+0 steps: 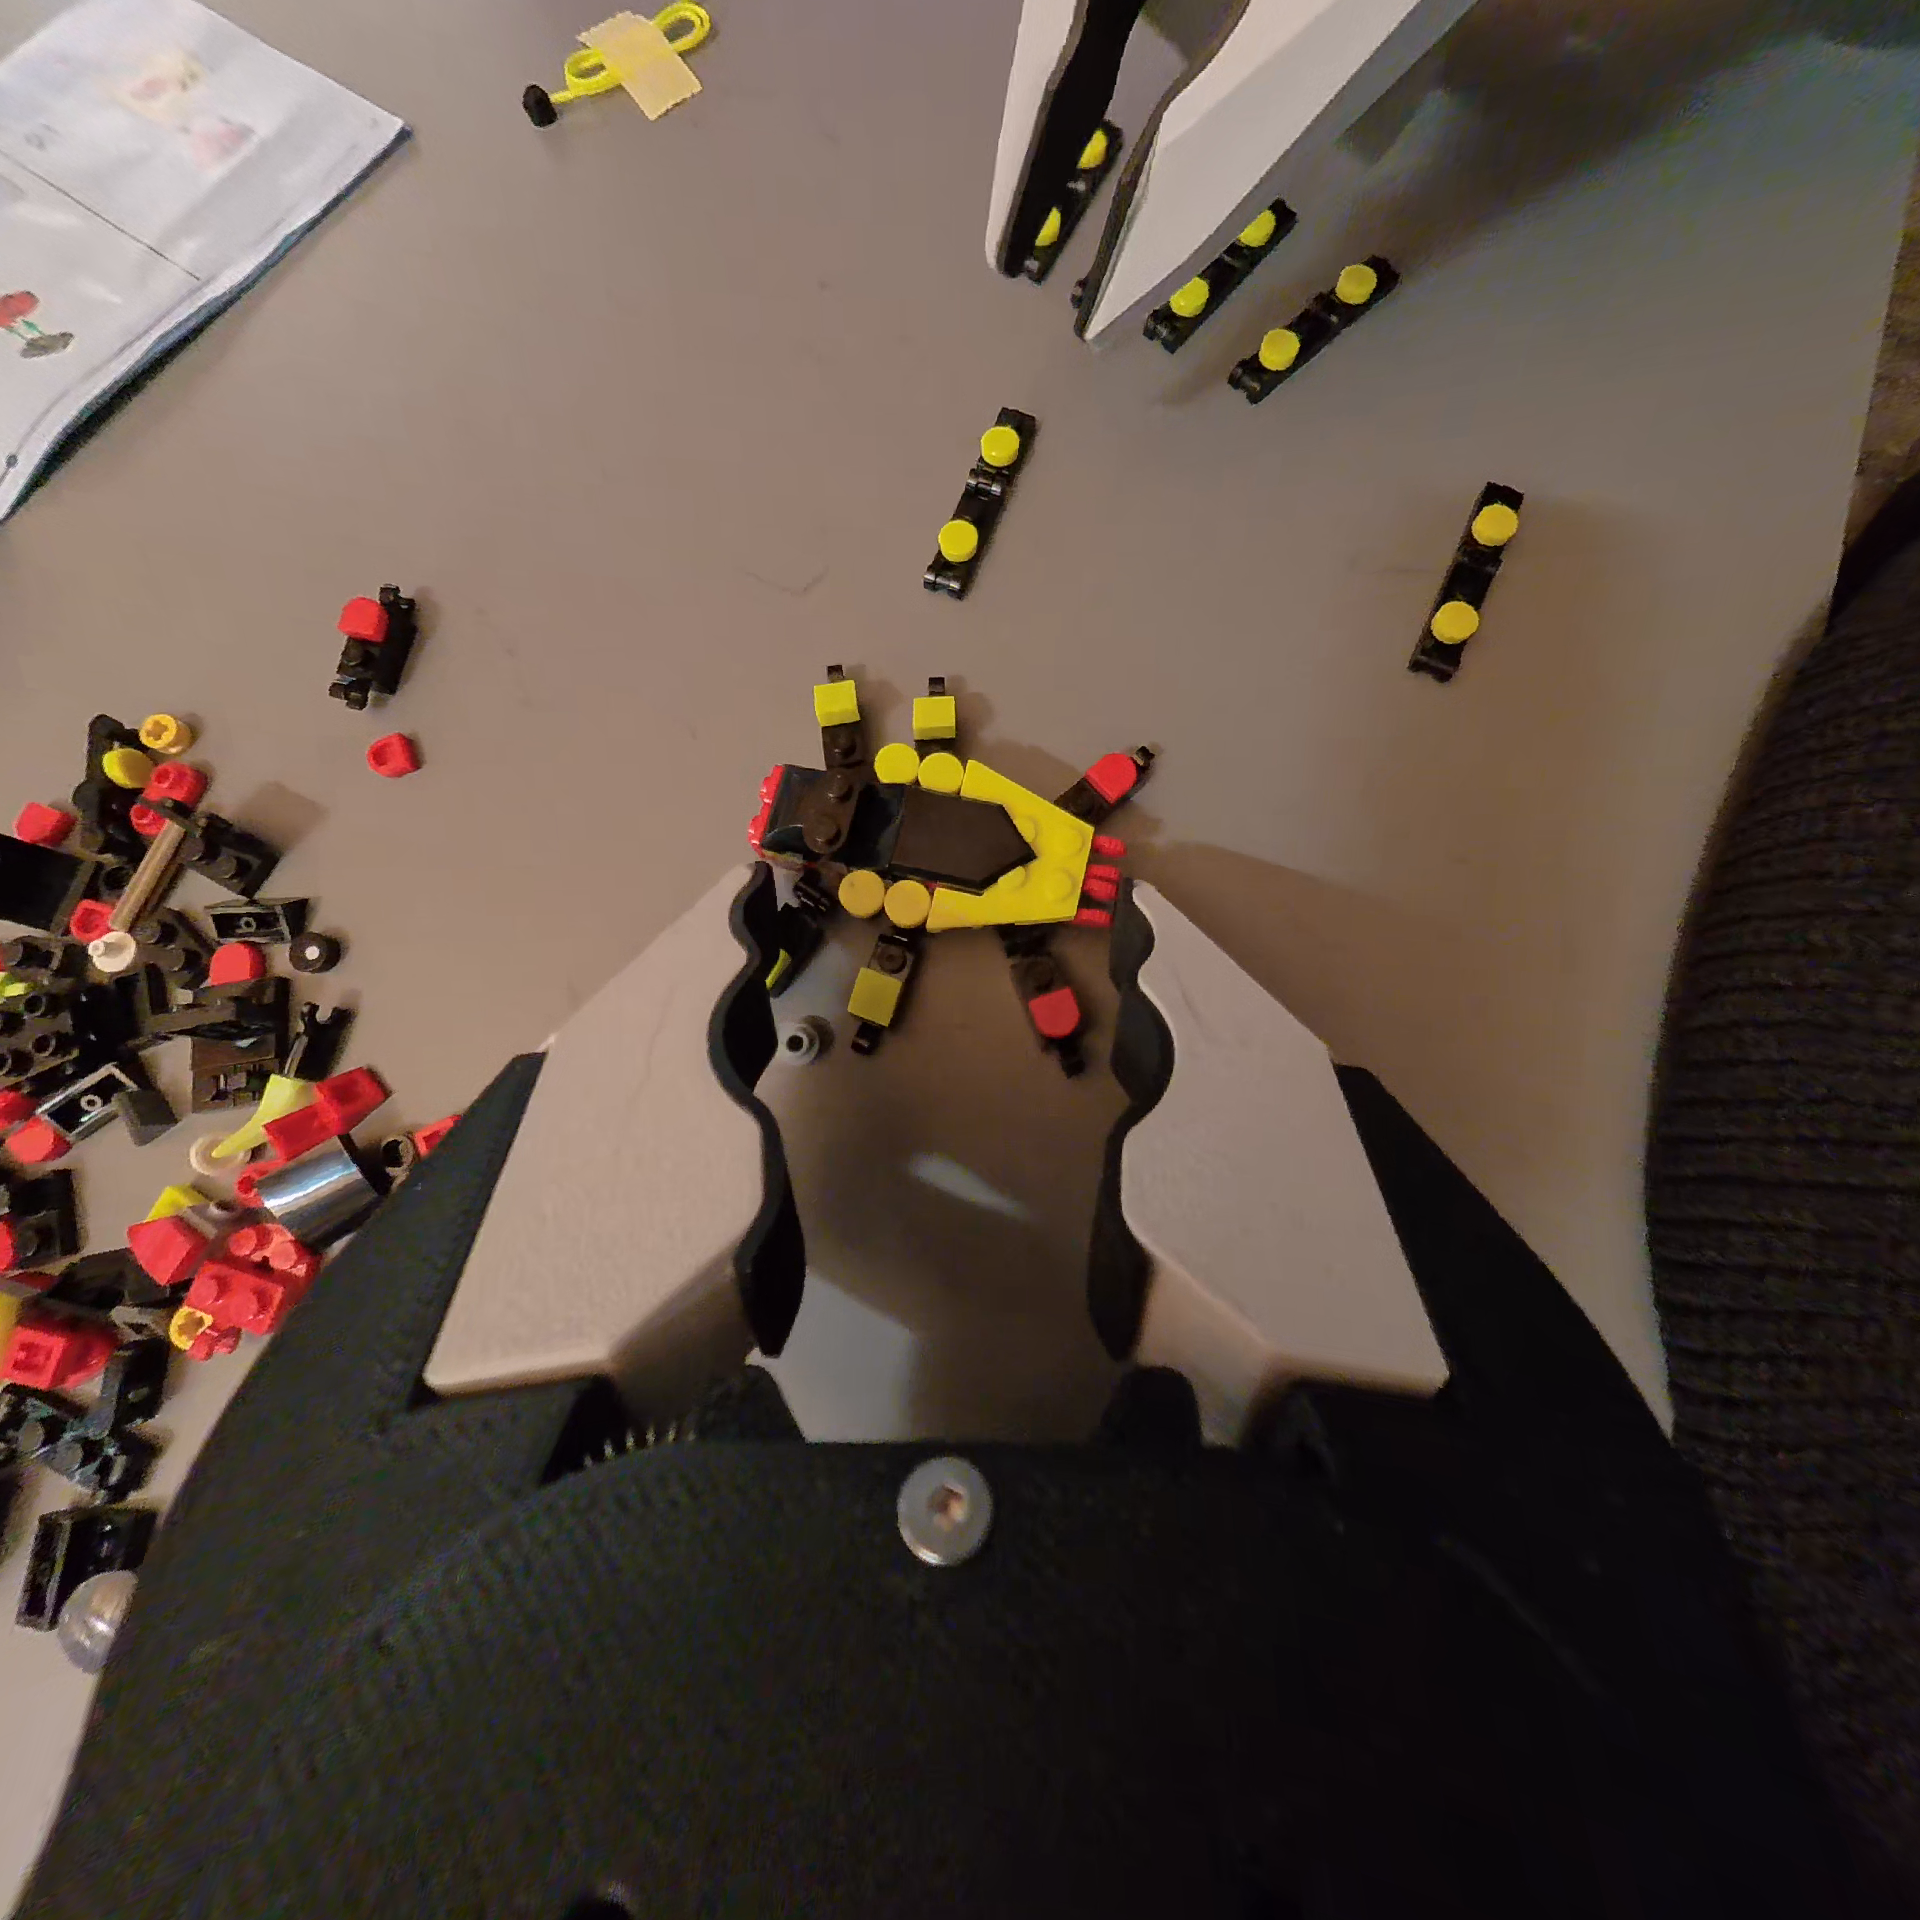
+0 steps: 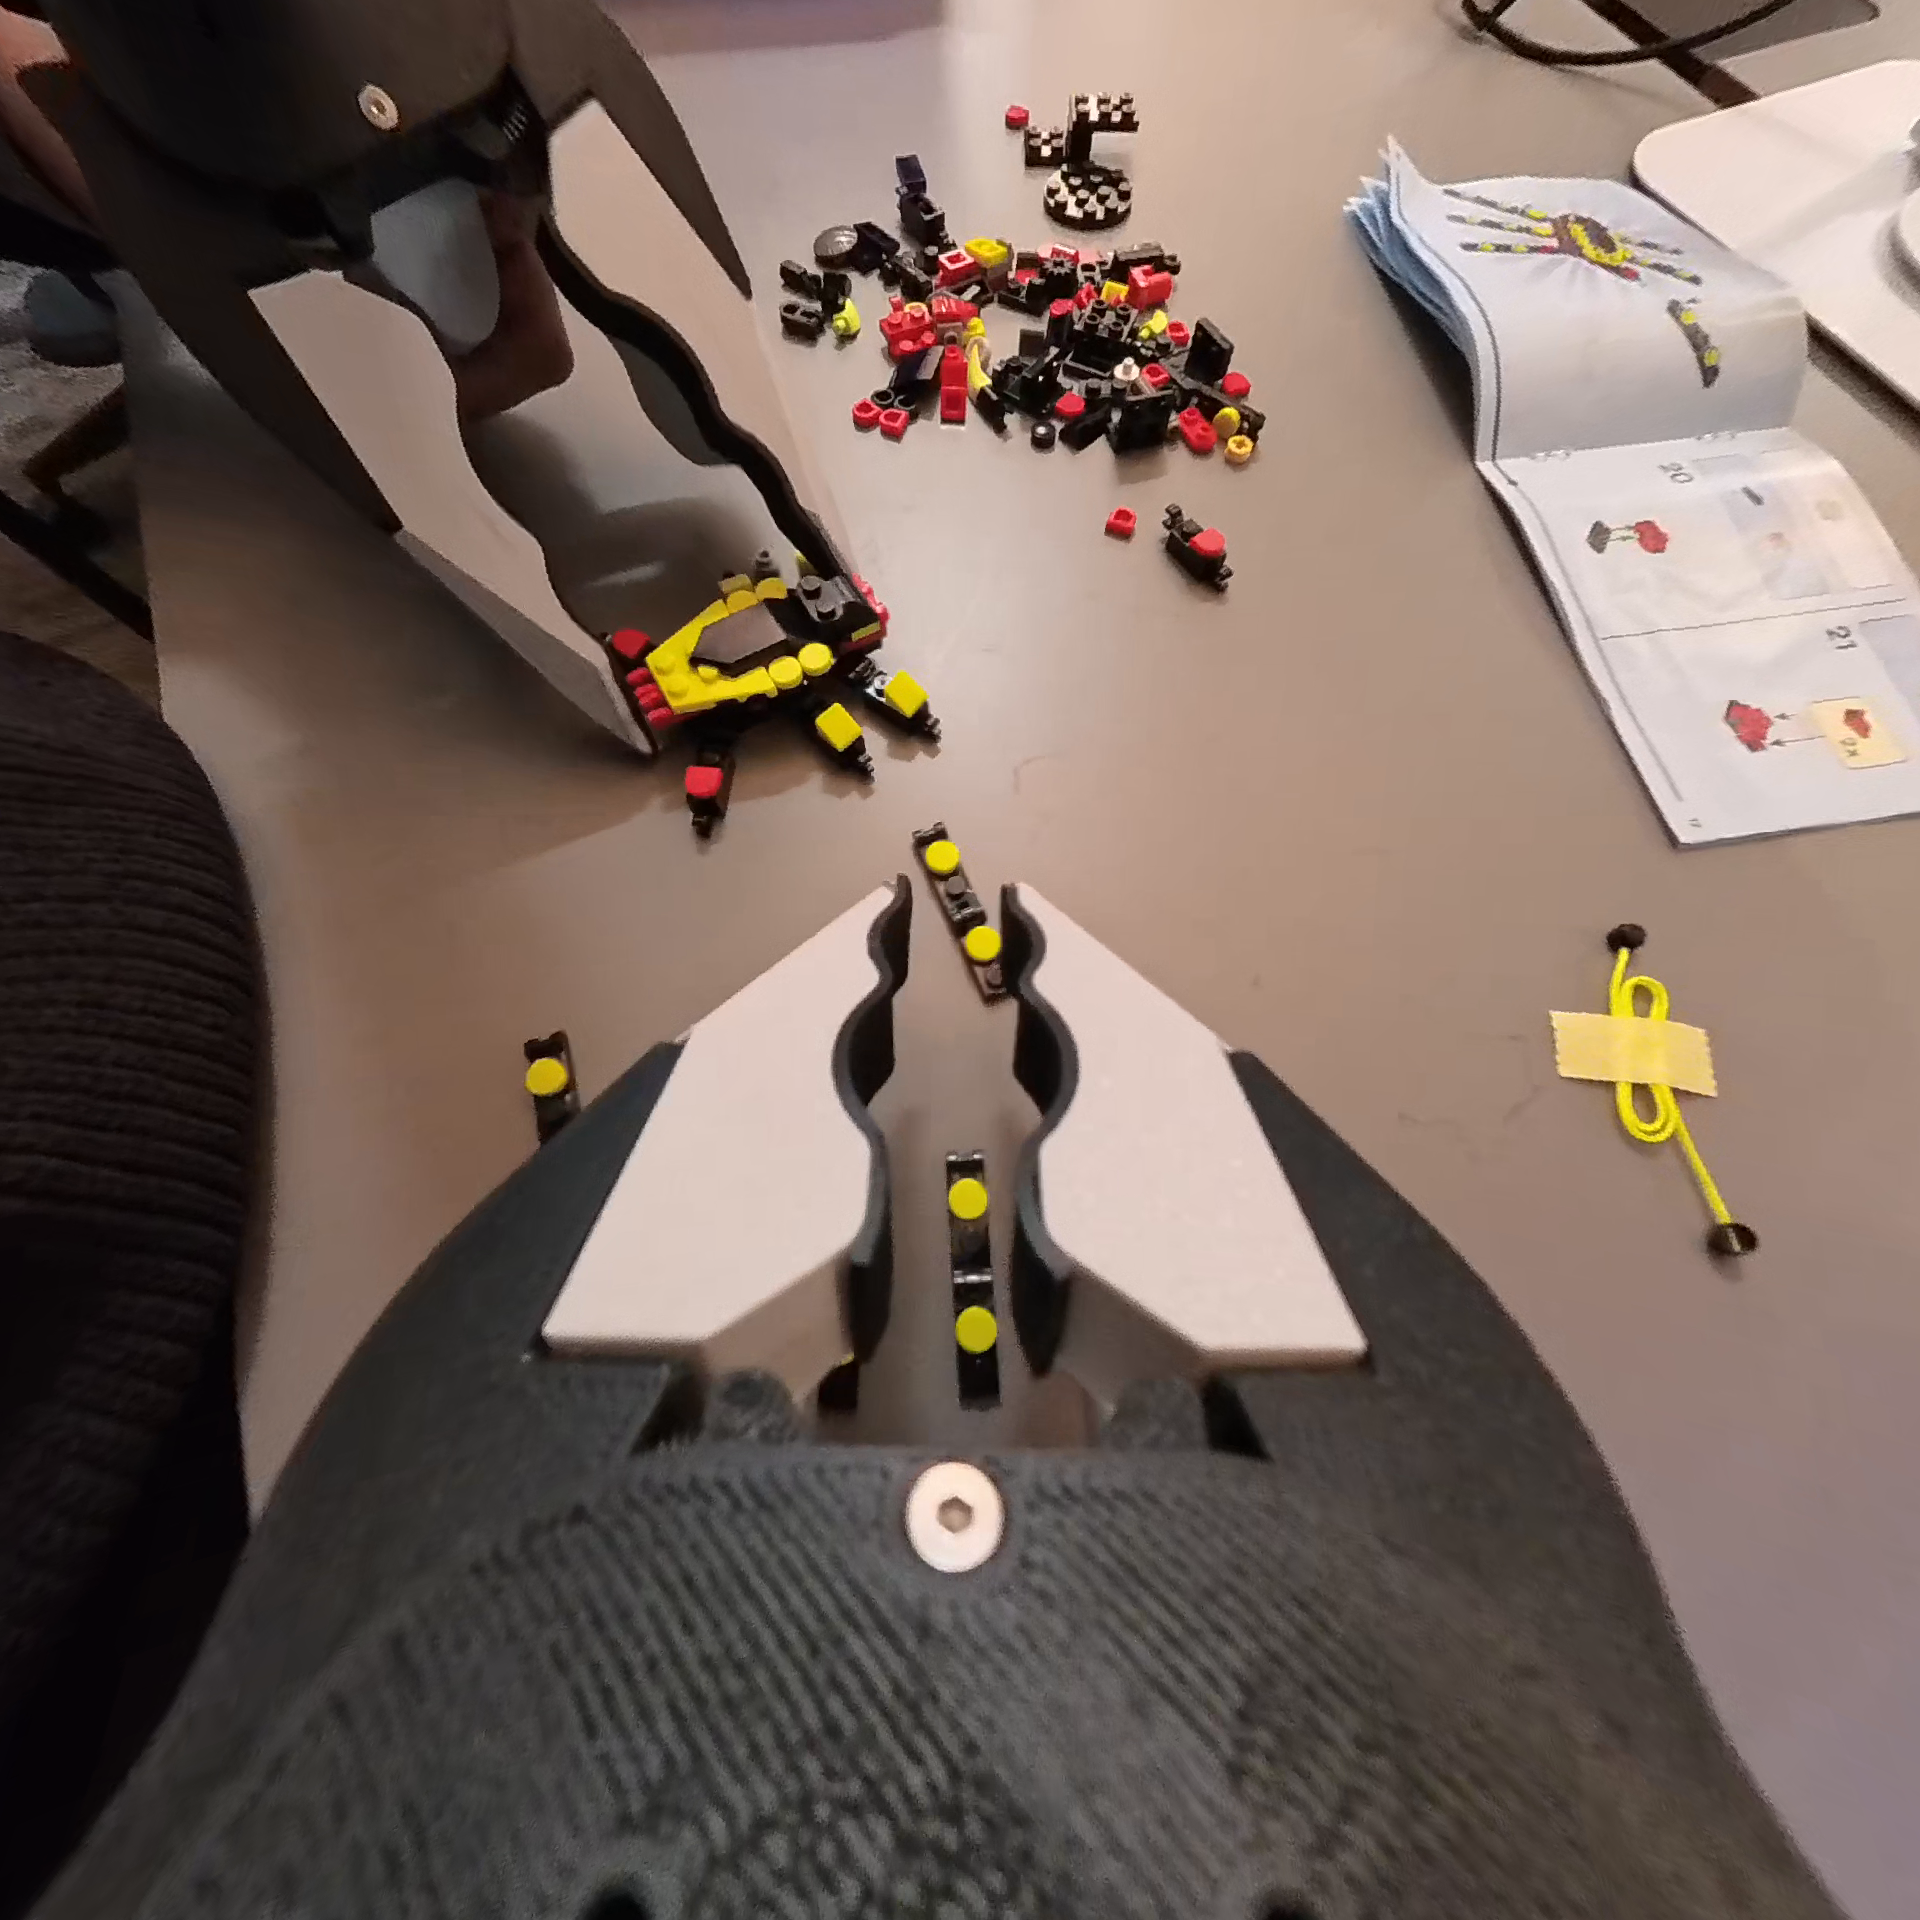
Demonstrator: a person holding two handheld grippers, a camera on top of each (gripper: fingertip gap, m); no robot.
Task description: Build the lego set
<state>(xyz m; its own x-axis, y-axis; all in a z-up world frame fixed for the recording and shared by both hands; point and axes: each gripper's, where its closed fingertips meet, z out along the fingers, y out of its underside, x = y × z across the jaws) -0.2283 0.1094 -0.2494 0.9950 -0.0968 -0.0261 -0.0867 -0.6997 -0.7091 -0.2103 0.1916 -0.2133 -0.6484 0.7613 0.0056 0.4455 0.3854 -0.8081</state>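
Left claw (image 1: 940, 899) wide open, tips straddling the spider (image 1: 935, 847) on the grey surface (image 1: 623, 468), not clamped. Right claw (image 2: 956, 914) narrowly open around a leg strip (image 2: 961, 914), contact unclear. Loose bricks (image 2: 1049, 332) piled beyond, booklet (image 2: 1662, 499) to their right.

My left gripper (image 1: 940, 894) reaches down at a slant, jaws spread wide; my right gripper (image 2: 956, 904) sits low, jaws parted only narrowly, gripping nothing.
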